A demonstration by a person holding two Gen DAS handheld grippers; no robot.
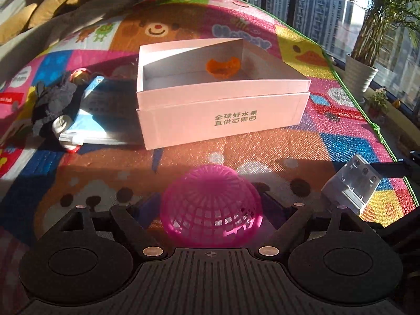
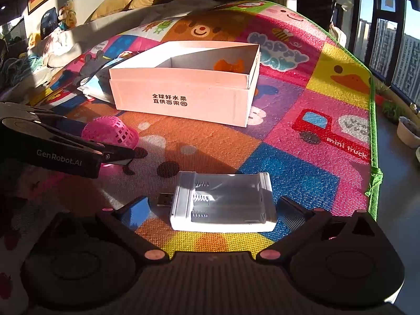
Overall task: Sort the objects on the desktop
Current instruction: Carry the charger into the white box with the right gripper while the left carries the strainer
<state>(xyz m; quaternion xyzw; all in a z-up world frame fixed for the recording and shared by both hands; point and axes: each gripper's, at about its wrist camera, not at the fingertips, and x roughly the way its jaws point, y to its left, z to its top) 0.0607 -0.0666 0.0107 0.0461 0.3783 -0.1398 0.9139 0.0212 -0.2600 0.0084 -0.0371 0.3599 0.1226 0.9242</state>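
Pink mesh basket (image 1: 211,207), dome-shaped, lies upside-down on the play mat (image 1: 262,141), directly ahead of the left gripper (image 1: 211,204) and between its two fingers. Jaws stand wide; the basket's flanks sit close to both fingers, but contact can't be confirmed – fingertips are hidden behind the basket. No firm grip visible.

White battery charger (image 2: 223,202), empty bays with springs up, USB plug out its left end, lies flat on the mat between the fingers of the right gripper (image 2: 214,204). Jaws fully spread; clear gap on each side, nothing held. In the left wrist view the same charger shows at far right (image 1: 350,186), w/ a dark arm of the right gripper just beyond it.

Seen from the right wrist, the basket (image 2: 110,131) sits left of the charger, well apart, w/ the left gripper's black finger across its near side.

Pink cardboard box (image 1: 220,92), open top, green Chinese print on the front wall, stands further back, mid-mat. Orange object (image 1: 223,68) inside it, at the far right; type unclear.

Left of the box: dark grey plush toy (image 1: 52,105), partly over a light-blue and white flat pack (image 1: 92,120). Potted plant (image 1: 367,60) off the mat's right edge, by the window.
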